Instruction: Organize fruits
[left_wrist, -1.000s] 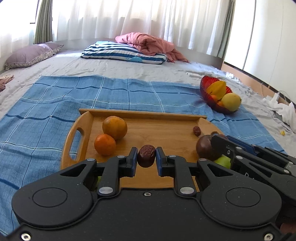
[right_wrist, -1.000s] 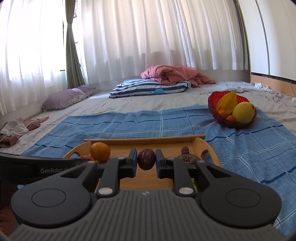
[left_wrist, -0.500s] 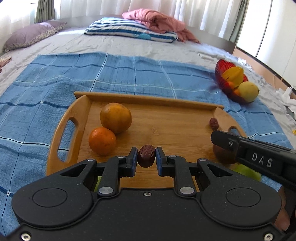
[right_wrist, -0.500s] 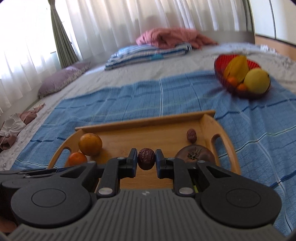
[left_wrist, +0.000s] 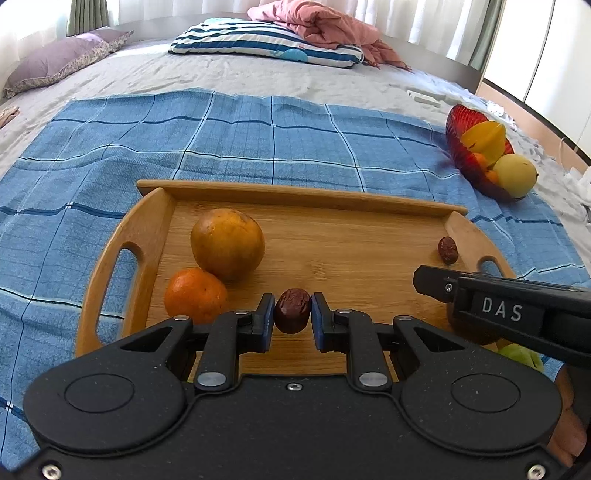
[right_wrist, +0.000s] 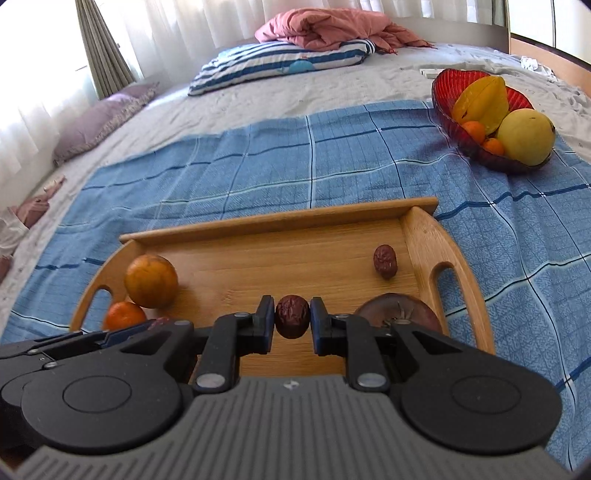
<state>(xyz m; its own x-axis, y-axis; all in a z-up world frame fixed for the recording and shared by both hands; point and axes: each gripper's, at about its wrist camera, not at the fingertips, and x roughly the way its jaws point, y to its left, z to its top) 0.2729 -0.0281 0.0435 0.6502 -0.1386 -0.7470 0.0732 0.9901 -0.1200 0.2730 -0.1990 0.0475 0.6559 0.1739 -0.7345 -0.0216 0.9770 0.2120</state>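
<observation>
My left gripper (left_wrist: 292, 314) is shut on a wrinkled red date (left_wrist: 292, 309) above the near edge of a wooden tray (left_wrist: 306, 195). My right gripper (right_wrist: 292, 314) is shut on a second red date (right_wrist: 291, 312) over the same tray (right_wrist: 280, 221). On the tray lie a large orange (left_wrist: 227, 243), a small tangerine (left_wrist: 195, 293), a loose date (left_wrist: 448, 250) near the right handle and a dark brown round fruit (right_wrist: 400, 310) at the near right. A green fruit (left_wrist: 521, 355) shows under the right gripper's body.
The tray sits on a blue checked cloth (left_wrist: 258, 133) spread over a bed. A red glass bowl (right_wrist: 480, 110) with a starfruit, tangerines and a yellow fruit stands at the far right. Pillows and a pink blanket lie at the back.
Both grippers have tilted down and moved forward over the tray, each still holding its date. The tray fruits have not moved.
</observation>
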